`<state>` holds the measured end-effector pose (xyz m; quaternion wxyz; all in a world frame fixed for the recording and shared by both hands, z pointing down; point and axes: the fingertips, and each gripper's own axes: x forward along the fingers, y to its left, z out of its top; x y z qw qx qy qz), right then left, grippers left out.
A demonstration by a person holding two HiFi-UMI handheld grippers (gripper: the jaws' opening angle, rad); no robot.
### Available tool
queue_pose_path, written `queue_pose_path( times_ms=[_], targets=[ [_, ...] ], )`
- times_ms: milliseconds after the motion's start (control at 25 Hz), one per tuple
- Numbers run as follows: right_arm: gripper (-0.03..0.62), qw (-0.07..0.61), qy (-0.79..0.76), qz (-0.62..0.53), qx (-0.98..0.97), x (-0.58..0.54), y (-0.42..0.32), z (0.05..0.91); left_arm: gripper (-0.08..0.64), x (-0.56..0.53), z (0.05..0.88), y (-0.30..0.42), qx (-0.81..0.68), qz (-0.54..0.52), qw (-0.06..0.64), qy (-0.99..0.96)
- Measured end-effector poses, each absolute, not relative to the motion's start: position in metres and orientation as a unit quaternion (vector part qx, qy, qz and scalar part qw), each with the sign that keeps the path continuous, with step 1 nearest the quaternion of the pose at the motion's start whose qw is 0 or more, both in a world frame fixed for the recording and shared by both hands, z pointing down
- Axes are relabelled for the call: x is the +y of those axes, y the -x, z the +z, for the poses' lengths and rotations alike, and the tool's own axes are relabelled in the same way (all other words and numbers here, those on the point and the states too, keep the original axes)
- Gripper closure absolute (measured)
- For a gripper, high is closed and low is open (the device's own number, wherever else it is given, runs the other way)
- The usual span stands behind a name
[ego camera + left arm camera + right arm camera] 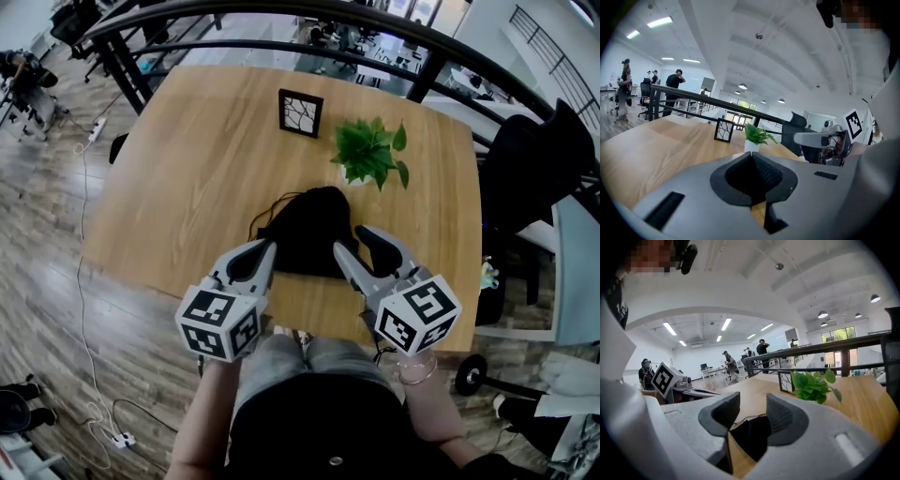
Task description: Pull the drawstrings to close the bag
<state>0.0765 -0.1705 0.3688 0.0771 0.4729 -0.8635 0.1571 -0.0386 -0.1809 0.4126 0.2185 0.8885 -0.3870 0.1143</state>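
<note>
- The black fabric drawstring bag [314, 230] is lying on the light wooden desk [187, 187], close to the middle of the near edge. Its long axis is running from the near edge toward the far edge, and its narrower end is pointing at the far edge.
- A thin black cord [263, 214] is looping from the bag's left side onto the desk. No cord is showing on the right side.
- The left gripper [265, 247] is hanging above the bag's near left corner, with its fingers pressing together on nothing.
- The right gripper [352, 240] is hanging above the near right corner. Its fingers are standing apart and empty, and the bag is showing below the gap.
- Judged from this, the bag is lying ahead of and below both grippers. The left gripper is nearer the visible cord and is probably needing to spread its fingers first.
</note>
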Motion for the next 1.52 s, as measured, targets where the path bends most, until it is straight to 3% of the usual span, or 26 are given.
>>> queue_pose_path(
  times_ms=[160, 480, 840, 1520],
  targets=[
    [0.431, 0.059, -0.458, 0.129, -0.878, -0.169, -0.062, 0.341, 0.54, -0.181, 0.391, 0.039, -0.389, 0.096, 0.2, -0.894],
    [0.592, 0.041, -0.42, 0.104, -0.901, -0.16, -0.033, 0.323, 0.54, -0.166, 0.377, 0.023, -0.379, 0.082, 0.192, -0.902],
    [0.595, 0.005, -0.406, 0.149, -0.902, -0.156, -0.02, 0.326, 0.54, -0.152, 0.392, 0.024, -0.377, 0.11, 0.187, -0.9],
    [0.595, 0.048, -0.4, 0.141, -0.905, -0.148, -0.016, 0.342, 0.545, -0.151, 0.394, 0.038, -0.383, 0.104, 0.199, -0.896]
  ],
)
